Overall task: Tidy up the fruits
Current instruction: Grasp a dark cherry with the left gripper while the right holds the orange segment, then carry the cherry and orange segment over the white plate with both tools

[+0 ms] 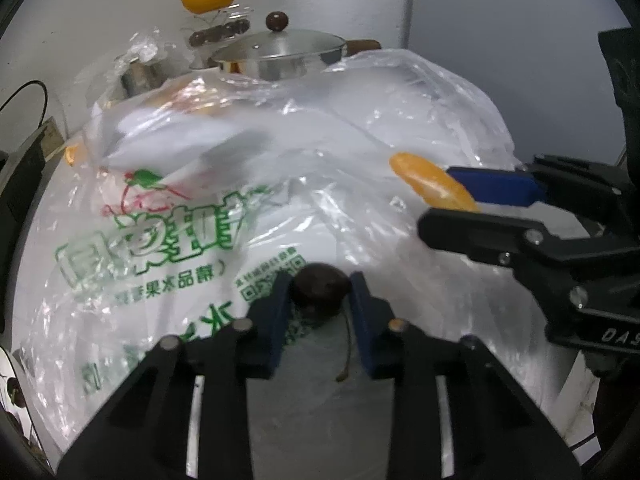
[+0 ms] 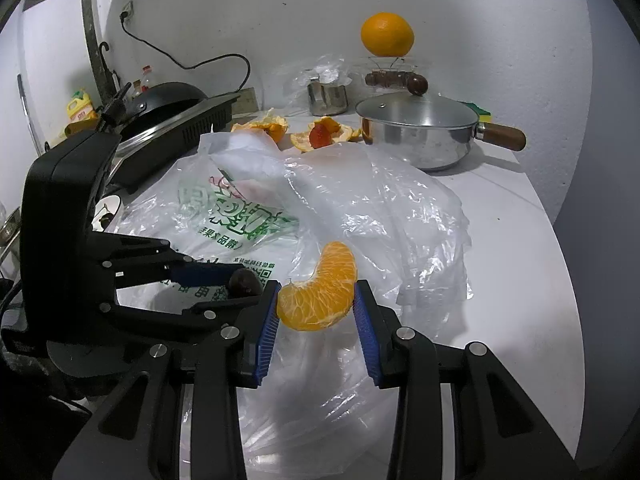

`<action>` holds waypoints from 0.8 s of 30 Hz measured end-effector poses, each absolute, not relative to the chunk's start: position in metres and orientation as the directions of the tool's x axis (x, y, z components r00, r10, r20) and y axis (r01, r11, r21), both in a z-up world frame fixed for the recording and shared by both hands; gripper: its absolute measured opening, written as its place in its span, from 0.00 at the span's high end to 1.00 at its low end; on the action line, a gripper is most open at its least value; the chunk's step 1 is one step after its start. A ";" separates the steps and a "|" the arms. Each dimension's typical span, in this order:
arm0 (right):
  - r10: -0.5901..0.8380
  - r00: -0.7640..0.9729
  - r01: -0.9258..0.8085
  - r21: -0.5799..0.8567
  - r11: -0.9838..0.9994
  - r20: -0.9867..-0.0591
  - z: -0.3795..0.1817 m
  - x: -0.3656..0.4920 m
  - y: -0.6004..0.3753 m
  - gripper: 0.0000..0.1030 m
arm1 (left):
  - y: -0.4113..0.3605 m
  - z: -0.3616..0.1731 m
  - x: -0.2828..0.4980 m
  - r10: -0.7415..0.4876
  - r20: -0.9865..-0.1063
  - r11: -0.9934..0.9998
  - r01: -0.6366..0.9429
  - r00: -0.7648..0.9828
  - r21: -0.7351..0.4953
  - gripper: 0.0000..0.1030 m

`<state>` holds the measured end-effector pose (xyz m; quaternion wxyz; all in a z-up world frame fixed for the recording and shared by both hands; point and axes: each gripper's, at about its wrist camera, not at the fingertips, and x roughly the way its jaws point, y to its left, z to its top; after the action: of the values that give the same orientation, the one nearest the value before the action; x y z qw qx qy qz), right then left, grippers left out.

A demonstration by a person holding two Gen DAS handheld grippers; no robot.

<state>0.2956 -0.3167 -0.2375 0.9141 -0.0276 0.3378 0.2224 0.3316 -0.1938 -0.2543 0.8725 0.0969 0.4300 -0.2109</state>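
My left gripper (image 1: 320,294) is shut on a dark cherry (image 1: 318,290), its stem hanging below, just over a printed plastic bag (image 1: 160,240). The right wrist view shows the same cherry (image 2: 244,282) in the left gripper (image 2: 246,285) at the left. My right gripper (image 2: 317,294) is shut on a peeled orange segment (image 2: 318,292), held above the crumpled clear bags (image 2: 380,208). From the left wrist the segment (image 1: 428,184) and the right gripper (image 1: 454,198) sit at the right. A whole orange (image 2: 387,34) rests on top of a glass stand with several dark cherries (image 2: 390,79).
A lidded steel pot (image 2: 418,132) with a wooden handle stands at the back right. Orange peels (image 2: 324,132) lie behind the bags. A black cooker with a wok (image 2: 172,120) fills the back left. A small plate (image 2: 108,204) sits by the left gripper. The white table (image 2: 520,280) ends at the right.
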 end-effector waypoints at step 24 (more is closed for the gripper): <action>0.403 0.681 -0.496 0.020 0.868 -0.611 -0.202 0.265 -0.252 0.62 | -0.129 -0.193 0.278 -0.320 -0.682 0.913 0.407 0.657 -0.035 0.71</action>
<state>0.2650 -0.2519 -0.2022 0.9140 -0.0735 0.3144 0.2459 0.2781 -0.1291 -0.1927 0.9083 0.0603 0.3623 -0.2000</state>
